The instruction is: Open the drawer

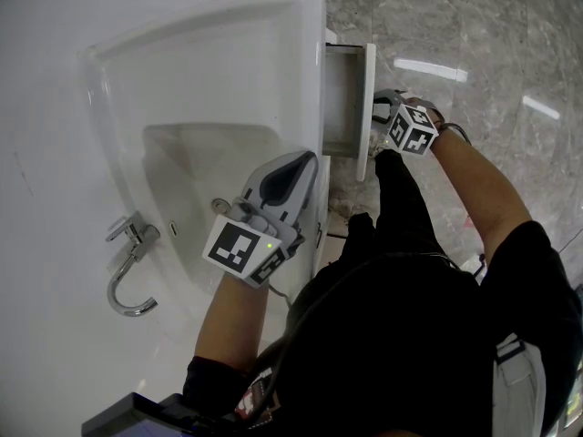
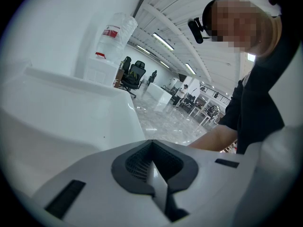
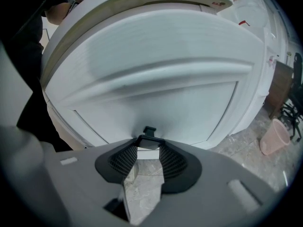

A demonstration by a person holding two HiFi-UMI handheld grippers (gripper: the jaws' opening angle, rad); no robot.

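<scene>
- White rectangular drawer (image 1: pixel 348 98) is standing partly open, upper centre; more travel likely remaining.
- Right gripper (image 3: pixel 149 148) jaws are clamping its small dark handle (image 3: pixel 149 135).
- Left gripper (image 2: pixel 152 150) jaws are sitting closed, empty.

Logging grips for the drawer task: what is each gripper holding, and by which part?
The right gripper clamps the drawer's small dark handle between its tips; the left gripper is shut, empty.

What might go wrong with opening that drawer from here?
The right tongs grip the small handle only at their tips, so they may slip off. The drawer is partly out; pulling too far might drop it. The left tongs hang close over the basin and may knock it.
</scene>
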